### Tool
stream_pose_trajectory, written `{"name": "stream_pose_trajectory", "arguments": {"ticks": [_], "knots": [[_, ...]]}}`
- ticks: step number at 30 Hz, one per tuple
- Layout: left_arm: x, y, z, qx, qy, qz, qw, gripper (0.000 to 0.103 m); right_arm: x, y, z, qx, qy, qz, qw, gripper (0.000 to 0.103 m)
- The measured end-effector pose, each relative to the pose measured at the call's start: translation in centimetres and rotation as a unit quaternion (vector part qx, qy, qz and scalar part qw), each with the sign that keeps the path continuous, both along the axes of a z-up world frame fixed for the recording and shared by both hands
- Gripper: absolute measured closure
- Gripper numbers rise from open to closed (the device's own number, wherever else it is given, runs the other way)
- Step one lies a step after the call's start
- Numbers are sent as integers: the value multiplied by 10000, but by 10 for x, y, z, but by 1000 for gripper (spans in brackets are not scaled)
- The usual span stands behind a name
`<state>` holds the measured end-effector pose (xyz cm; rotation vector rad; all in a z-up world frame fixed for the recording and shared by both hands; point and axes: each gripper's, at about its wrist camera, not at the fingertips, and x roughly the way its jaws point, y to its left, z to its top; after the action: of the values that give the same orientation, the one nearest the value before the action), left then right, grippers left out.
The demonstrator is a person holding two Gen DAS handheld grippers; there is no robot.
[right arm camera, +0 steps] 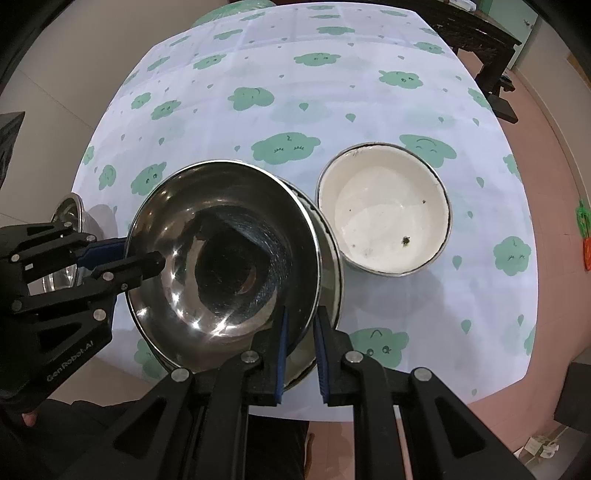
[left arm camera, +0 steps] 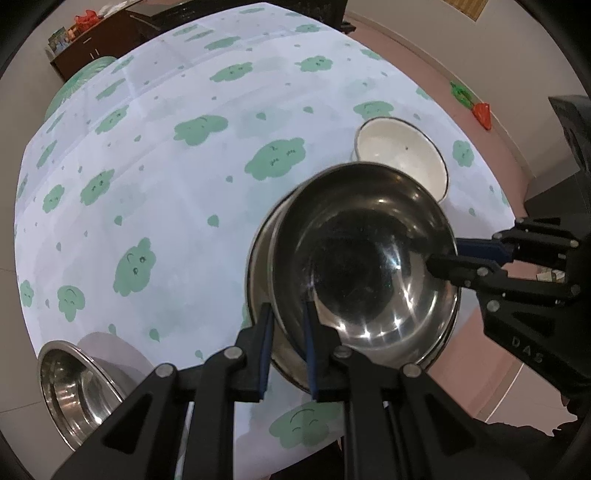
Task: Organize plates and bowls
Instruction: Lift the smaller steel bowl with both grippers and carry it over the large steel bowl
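A steel bowl [left arm camera: 369, 254] [right arm camera: 221, 258] sits tilted inside a second steel bowl [left arm camera: 258, 273] [right arm camera: 332, 266] near the table's front edge. My left gripper [left arm camera: 288, 332] [right arm camera: 122, 254] is shut on the inner bowl's rim, one finger inside and one outside. My right gripper [right arm camera: 301, 332] [left arm camera: 443, 254] is shut on the opposite rim, with both bowls' rims between its fingers. A white enamel bowl [left arm camera: 402, 155] [right arm camera: 384, 210] stands just beyond, to the right. Another steel bowl [left arm camera: 74, 384] [right arm camera: 66, 218] stands at the front left.
The table wears a white cloth with green cloud prints [left arm camera: 192, 184] [right arm camera: 332, 92]. A dark cabinet [left arm camera: 96, 40] stands behind it, and a dark table [right arm camera: 480, 33] at the back right. Pink floor [right arm camera: 546, 155] lies to the right.
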<state>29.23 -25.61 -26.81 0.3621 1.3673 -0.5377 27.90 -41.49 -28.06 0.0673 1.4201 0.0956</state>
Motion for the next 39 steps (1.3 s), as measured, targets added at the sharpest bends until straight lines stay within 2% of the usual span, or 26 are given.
{"name": "stream_pose_trajectory", "arguments": {"ticks": [22, 27, 30, 32, 34, 39], "knots": [[-1, 0, -9, 37, 107, 7, 9999, 90, 2, 4, -8, -86, 185, 97, 9997, 86], [-2, 0, -9, 15, 128, 24, 9999, 88, 2, 5, -10, -92, 209, 107, 9997, 85], [-1, -1, -9, -20, 182, 58, 9998, 83, 2, 5, -10, -77, 211, 88, 9997, 85], [-2, -2, -9, -12, 177, 39, 9998, 76, 2, 6, -10, -80, 206, 92, 9997, 85], [-4, -4, -9, -73, 236, 19, 9997, 64, 3, 7, -10, -116, 198, 109, 9997, 85], [-6, -5, -8, -100, 240, -8, 9997, 60, 2, 7, -11, -91, 232, 107, 9996, 85]]}}
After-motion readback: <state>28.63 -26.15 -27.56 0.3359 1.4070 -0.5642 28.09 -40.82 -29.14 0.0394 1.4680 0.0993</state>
